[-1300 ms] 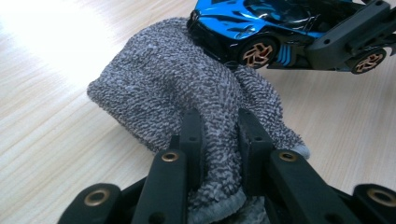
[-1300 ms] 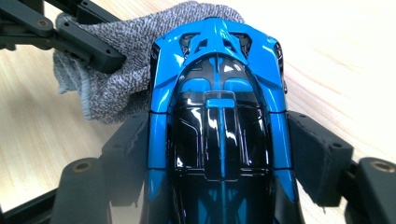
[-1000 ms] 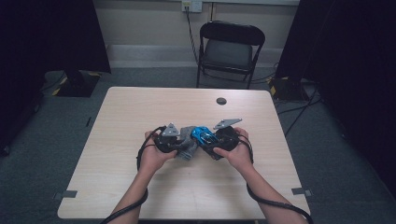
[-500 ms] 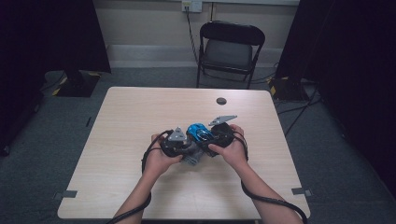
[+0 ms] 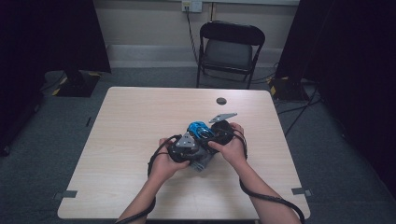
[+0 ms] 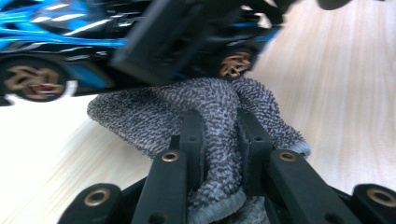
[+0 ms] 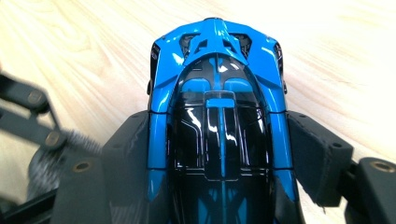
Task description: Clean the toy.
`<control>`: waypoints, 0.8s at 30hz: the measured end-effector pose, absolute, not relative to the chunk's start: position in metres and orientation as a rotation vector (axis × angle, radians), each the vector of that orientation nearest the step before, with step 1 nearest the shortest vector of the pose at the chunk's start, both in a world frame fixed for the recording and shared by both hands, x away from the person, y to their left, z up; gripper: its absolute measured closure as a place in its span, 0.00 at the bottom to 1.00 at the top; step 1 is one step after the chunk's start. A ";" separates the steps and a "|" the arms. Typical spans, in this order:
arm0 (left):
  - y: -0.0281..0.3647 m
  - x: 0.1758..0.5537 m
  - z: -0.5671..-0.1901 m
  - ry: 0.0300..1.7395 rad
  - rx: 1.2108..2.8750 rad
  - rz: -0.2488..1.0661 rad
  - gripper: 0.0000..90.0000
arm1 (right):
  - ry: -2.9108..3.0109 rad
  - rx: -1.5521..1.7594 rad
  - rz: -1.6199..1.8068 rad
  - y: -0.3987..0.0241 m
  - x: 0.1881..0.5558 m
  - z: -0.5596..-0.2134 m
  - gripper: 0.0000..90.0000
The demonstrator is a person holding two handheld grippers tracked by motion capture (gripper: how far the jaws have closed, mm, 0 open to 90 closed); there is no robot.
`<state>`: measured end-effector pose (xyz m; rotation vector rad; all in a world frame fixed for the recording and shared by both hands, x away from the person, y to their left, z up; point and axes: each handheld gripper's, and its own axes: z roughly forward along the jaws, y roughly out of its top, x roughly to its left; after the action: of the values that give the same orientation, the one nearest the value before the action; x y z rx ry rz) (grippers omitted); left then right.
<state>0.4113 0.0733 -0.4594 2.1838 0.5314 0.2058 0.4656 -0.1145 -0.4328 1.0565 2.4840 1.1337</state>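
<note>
Looks like a wipe-down job: the right gripper holds the car and the left gripper works a cloth against its side. To do this well, I'd keep the car steady and let only the cloth hand travel, dragging the cloth along the body in short strokes with light pressure so the car doesn't twist out from between the right pads. Keep the cloth bunched and sticking out ahead of the left jaws, so it's fabric that meets the paint and not the hard black fingers (that glossy blue would probably scratch easily). Also watch the wheel area just above the left jaws, since loose terry could snag on the gold rims. As for the grippers: the left one is pressed nearly together, pinching a fold of the grey cloth between its pads, with the rest of the cloth spilling forward until it touches the car's lower side. The right one stands fairly wide, but that's because the car's body sits between its pads, clamped on both flanks, nose pointing away from it. In the high view both grippers meet just above the table, the car between them and the cloth hanging below the left gripper.
</note>
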 end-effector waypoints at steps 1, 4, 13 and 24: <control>0.072 0.411 -0.460 0.528 2.182 0.200 0.84 | 2.486 1.054 1.131 -0.115 0.466 -0.433 0.31; 0.067 0.408 -0.461 0.510 2.183 0.184 0.84 | 2.476 1.059 1.129 -0.115 0.468 -0.432 0.31; 0.057 0.399 -0.463 0.445 2.187 0.159 0.84 | 2.449 1.085 1.142 -0.119 0.471 -0.429 0.31; 0.067 0.397 -0.466 0.462 2.197 0.159 0.84 | 2.428 1.110 1.161 -0.131 0.473 -0.426 0.31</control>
<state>0.3973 0.0666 -0.4657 2.1970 0.4623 0.1594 0.4735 -0.1306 -0.4264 1.1103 2.4277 1.1608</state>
